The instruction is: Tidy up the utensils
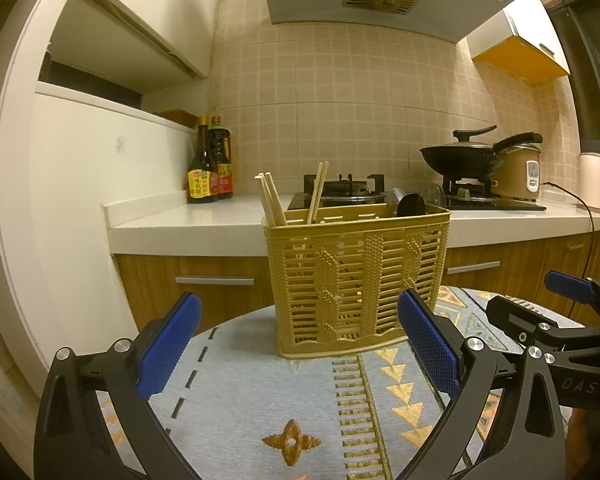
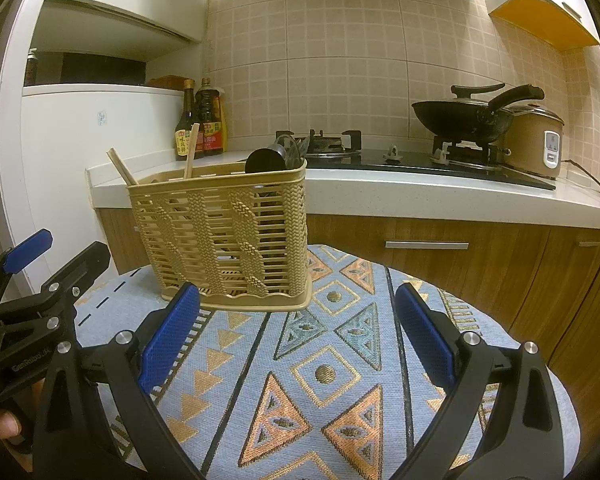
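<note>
Both tongs, left (image 1: 298,344) and right (image 2: 296,338), spread wide, empty, utensil basket (image 1: 356,280) just ahead, untouched

A: Where is the left wrist camera looking from?

B: It is sitting low behind the left gripper (image 1: 298,346), facing forward over the patterned surface (image 1: 260,400) toward the utensil basket (image 1: 356,280), which is standing near and nearly centred.

A: And the right one?

B: It is looking along the right gripper (image 2: 298,338) from further right, so the basket (image 2: 224,240) is lying left of centre. Both views are sharing the basket, the surface, the stove (image 1: 380,196) and the tiled wall, and each is catching the other gripper at its edge.
</note>
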The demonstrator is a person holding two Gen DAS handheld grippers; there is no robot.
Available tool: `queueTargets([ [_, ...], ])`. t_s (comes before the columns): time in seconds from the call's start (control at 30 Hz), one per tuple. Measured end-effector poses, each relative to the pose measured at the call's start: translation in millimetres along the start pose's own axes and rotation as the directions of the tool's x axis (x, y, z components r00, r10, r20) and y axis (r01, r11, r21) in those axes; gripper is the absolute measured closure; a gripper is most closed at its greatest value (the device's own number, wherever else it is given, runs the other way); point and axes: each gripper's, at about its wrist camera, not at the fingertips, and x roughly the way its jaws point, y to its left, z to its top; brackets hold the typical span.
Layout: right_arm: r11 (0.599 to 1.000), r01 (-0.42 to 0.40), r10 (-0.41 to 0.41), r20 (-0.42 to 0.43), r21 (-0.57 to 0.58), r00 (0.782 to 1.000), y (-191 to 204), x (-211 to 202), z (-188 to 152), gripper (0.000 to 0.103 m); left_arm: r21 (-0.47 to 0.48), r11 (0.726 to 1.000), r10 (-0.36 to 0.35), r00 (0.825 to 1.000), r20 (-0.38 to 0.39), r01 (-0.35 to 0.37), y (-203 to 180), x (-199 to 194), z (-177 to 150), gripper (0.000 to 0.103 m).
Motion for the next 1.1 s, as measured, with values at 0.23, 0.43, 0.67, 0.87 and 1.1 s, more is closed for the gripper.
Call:
queueTargets([
  [0.23,1.000,-0.003,0.003,-0.004,0.003,1.000,-0.1,0.7,-0.9,0.010,-0.008,1.000,-0.001,1.000,-0.010,0.001,2.0,1.1,0.7,0.008],
  [0.43,1.000,-0.002,0.002,-0.004,0.003,1.000,-0.1,0.9,-0.7,0.010,-0.012,1.000,-0.001,1.000,-0.012,0.000,3.5,1.9,1.3,0.008],
  [0.67,1.000,-0.002,0.002,-0.005,0.003,1.000,-0.1,0.9,-0.8,0.010,-0.005,1.000,0.000,1.000,-0.011,0.000,3.3,1.3,1.1,0.008],
  [0.87,1.000,-0.004,0.004,-0.006,0.004,1.000,0.2,1.6,-1.0,0.010,-0.005,1.000,0.002,1.000,-0.012,-0.002,3.6,1.9,1.4,0.008],
  [1.1,1.000,-0.005,0.005,-0.007,0.005,1.000,0.5,1.6,-1.7,0.010,-0.005,1.000,0.009,1.000,-0.017,-0.009,4.7,4.8,1.5,0.008],
])
